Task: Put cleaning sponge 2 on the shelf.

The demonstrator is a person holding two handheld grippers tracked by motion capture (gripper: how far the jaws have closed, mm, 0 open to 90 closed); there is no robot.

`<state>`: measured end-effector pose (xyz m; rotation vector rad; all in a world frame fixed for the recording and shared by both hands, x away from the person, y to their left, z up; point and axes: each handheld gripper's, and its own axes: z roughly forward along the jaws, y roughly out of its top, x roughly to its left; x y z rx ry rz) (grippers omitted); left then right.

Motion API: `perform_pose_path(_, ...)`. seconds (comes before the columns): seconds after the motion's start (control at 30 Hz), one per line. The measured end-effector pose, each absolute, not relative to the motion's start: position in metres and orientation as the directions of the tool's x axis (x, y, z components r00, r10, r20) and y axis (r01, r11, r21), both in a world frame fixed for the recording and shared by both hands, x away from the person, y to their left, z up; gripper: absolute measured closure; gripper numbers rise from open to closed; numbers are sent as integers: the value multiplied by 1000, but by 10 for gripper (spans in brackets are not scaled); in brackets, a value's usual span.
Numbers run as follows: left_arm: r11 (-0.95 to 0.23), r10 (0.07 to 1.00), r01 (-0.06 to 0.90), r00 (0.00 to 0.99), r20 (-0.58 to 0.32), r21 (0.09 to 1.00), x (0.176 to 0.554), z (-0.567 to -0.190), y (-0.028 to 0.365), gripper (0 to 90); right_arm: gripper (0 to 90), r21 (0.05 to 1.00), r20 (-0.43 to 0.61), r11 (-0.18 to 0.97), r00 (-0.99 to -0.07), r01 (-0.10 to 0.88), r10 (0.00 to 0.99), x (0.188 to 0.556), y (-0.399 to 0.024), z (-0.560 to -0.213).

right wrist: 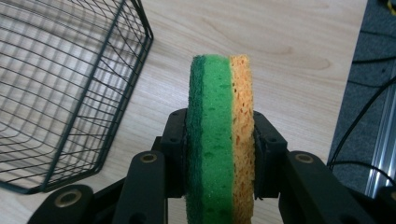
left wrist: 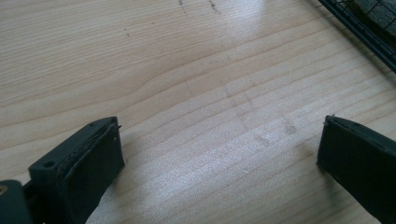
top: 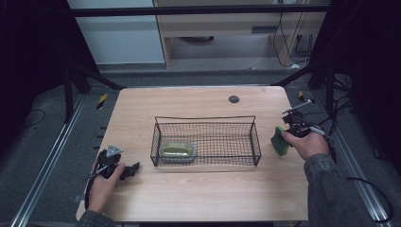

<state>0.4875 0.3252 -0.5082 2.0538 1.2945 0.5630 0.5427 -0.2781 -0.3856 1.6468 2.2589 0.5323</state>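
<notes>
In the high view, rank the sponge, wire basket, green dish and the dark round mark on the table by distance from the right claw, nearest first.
From the right claw:
1. Sponge, clamped in it, right of the basket.
2. Wire basket, table centre, near end wall closest.
3. Dark round mark, far side of the table.
4. Green dish, basket's left end.

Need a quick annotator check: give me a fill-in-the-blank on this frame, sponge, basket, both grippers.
1. The right gripper is shut on a green and ____ sponge.
2. The wire basket holds a green ____.
3. The jaws of the left gripper stand ____ over the bare table.
4. The sponge is ____ the basket.

Missing words: orange; dish; open; outside
</notes>
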Motion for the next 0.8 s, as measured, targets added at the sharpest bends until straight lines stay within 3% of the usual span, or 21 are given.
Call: perform_pose_path(0.8,-312,906,631,423,22,710,488,-508,325,0,641,581,-67,377,-419,721,905,533,-237,-320)
